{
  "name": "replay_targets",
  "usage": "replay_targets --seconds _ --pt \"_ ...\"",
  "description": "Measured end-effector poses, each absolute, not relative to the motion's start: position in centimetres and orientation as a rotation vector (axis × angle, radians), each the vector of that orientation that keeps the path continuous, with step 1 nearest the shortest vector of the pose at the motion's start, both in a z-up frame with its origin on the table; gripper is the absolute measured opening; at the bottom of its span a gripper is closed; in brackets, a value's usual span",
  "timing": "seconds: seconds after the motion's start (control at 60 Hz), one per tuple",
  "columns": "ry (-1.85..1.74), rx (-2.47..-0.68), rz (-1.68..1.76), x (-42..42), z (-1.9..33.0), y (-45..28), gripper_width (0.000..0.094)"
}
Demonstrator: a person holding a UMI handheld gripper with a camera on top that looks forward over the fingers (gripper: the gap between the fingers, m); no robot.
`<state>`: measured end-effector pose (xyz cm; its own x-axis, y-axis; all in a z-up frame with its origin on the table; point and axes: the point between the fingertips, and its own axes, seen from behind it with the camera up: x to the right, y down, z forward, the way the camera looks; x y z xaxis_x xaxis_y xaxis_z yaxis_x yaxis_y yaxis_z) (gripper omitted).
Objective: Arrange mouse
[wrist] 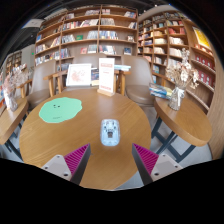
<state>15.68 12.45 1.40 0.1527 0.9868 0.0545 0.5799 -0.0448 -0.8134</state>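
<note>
A white and grey mouse (110, 131) lies on the round wooden table (100, 165), just ahead of my fingers and about midway between them. A light green mat (60, 110) lies on the table farther off to the left. My gripper (111, 160) is open and empty, its pink-padded fingers (75, 157) spread wide over the table's near part. Nothing is between them.
Upright cards and signs (105, 76) stand at the table's far side. A vase of flowers (178, 78) and a stack of books (160, 92) sit on a table to the right. Chairs and bookshelves (95, 30) lie beyond.
</note>
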Motion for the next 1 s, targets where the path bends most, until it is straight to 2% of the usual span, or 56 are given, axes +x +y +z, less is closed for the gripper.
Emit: replay_targets --seconds 0.283,0.617,0.667,0.717,0.883,1.0 --pt "-1.531 -1.799 0.714 10.9 -1.7 13.2 0.0855" --pt "-1.509 -1.795 0.724 6.6 -1.7 13.8 0.0844" --pt "-1.511 -1.787 0.729 6.4 -1.7 13.7 0.0777" --pt "-1.536 -1.762 0.731 6.3 -1.6 13.6 0.0446" --pt "-1.527 -1.788 0.692 6.2 -0.6 14.2 0.0409" --pt "-1.483 -1.794 0.761 5.1 3.8 13.2 0.0411"
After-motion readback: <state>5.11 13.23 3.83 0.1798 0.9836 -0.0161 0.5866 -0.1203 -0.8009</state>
